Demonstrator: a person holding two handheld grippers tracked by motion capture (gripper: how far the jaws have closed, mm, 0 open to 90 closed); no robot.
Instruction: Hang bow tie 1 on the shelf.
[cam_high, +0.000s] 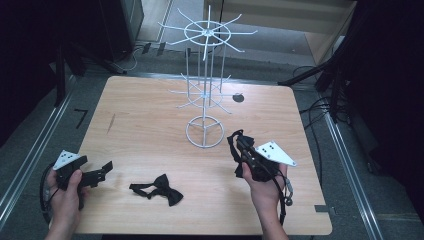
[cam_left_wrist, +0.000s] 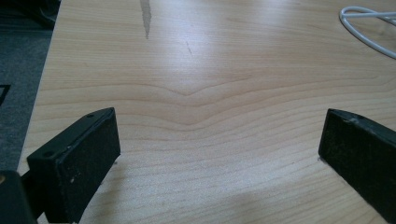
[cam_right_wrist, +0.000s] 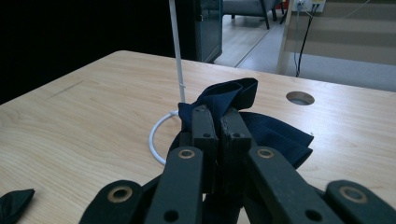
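Observation:
My right gripper (cam_high: 242, 144) is shut on a dark navy bow tie (cam_right_wrist: 268, 133), held just above the table to the right of the white wire rack's ring base (cam_high: 205, 132). In the right gripper view the jaws stand pressed together on the cloth, and the tie's strap (cam_right_wrist: 229, 95) loops above them. A second black bow tie (cam_high: 159, 188) lies flat near the front of the table, between my hands. My left gripper (cam_high: 102, 171) rests at the table's front left, jaws wide apart with nothing between its pads (cam_left_wrist: 88, 158).
The tall white wire rack (cam_high: 206, 35) with radiating hooks stands at the table's middle back. A round hole (cam_high: 238, 98) sits in the wooden tabletop (cam_high: 145, 125) right of it. Dark stands and cables surround the table.

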